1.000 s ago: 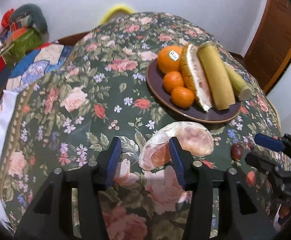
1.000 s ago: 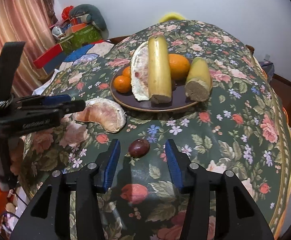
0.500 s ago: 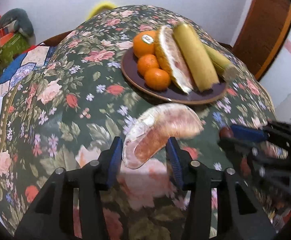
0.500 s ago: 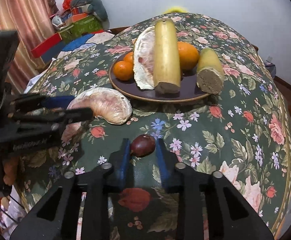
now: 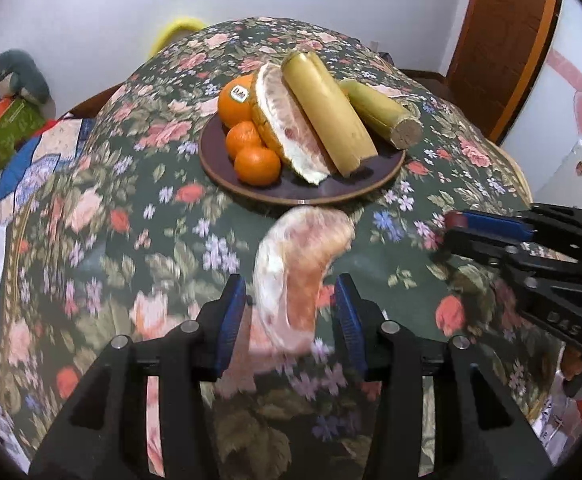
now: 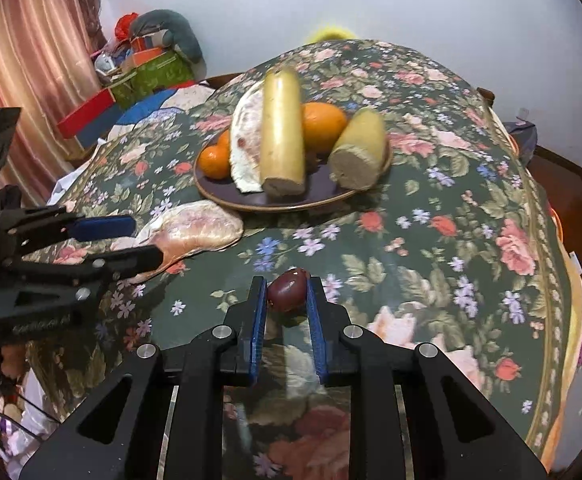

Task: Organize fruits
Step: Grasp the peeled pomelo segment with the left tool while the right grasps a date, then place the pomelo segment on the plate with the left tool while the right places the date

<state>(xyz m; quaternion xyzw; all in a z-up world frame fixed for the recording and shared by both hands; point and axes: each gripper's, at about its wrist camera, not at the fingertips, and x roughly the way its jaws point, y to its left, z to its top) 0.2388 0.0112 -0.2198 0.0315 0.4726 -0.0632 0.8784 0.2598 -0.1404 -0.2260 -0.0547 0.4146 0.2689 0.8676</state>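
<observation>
1. On the plate [image 5: 387, 168] sit one large orange [image 5: 237, 100], two small tangerines [image 5: 257, 164], one pomelo wedge [image 5: 291, 128] and two yellow-green stalks [image 5: 327, 112]: that much looks sorted.
2. My right gripper [image 6: 287, 294] is clamped on the single dark red fruit [image 6: 287, 290], low over the tablecloth [image 6: 451, 240].
3. My left gripper [image 5: 291, 308] straddles the loose pomelo piece [image 5: 299, 264] near the plate's rim; whether its pads press it, I cannot tell.
4. Left, I judge: those two onto the plate.
</observation>
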